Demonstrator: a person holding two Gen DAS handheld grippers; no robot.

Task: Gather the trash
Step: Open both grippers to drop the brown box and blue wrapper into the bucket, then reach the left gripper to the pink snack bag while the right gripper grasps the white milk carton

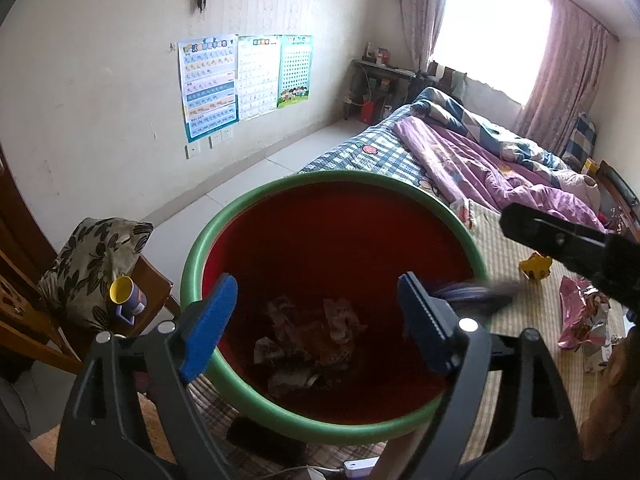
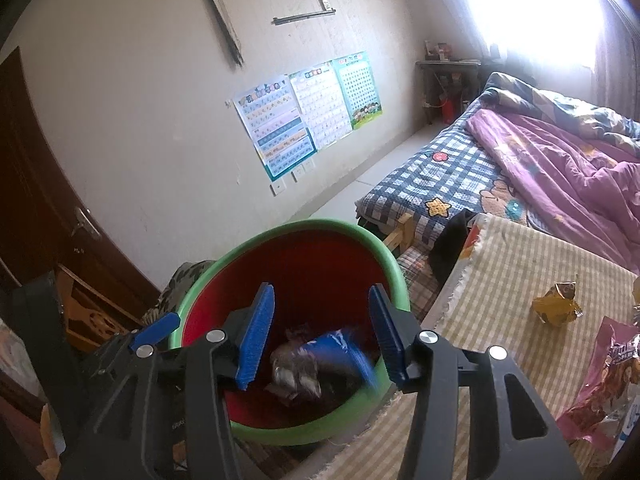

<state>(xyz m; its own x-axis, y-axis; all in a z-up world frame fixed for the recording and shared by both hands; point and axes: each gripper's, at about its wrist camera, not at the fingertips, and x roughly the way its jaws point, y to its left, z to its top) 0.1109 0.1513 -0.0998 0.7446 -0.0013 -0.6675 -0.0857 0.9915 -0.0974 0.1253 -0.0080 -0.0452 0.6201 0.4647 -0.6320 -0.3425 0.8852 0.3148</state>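
Observation:
A red bin with a green rim (image 1: pixel 320 178) (image 2: pixel 304 226) stands at the edge of a checked mat, crumpled wrappers (image 1: pixel 308 344) at its bottom. My left gripper (image 1: pixel 316 320) is open: one pad sits outside the bin's left rim, the other over its inside. Above the bin mouth my right gripper (image 2: pixel 322 336) is open. A blurred blue wrapper (image 2: pixel 340 348) (image 1: pixel 472 294) lies loose below its pads, touching neither. A yellow wrapper (image 2: pixel 556 304) (image 1: pixel 536 266) and a pink snack bag (image 2: pixel 608 376) (image 1: pixel 584 320) lie on the mat.
A wooden chair with a floral cushion (image 1: pixel 92 264) and a yellow-and-blue cup (image 1: pixel 126 294) stands left of the bin. Beyond the mat is a bed with a purple quilt (image 2: pixel 560 160). A dark door (image 2: pixel 40 184) is at far left. A white power strip (image 1: pixel 360 468) lies below the bin.

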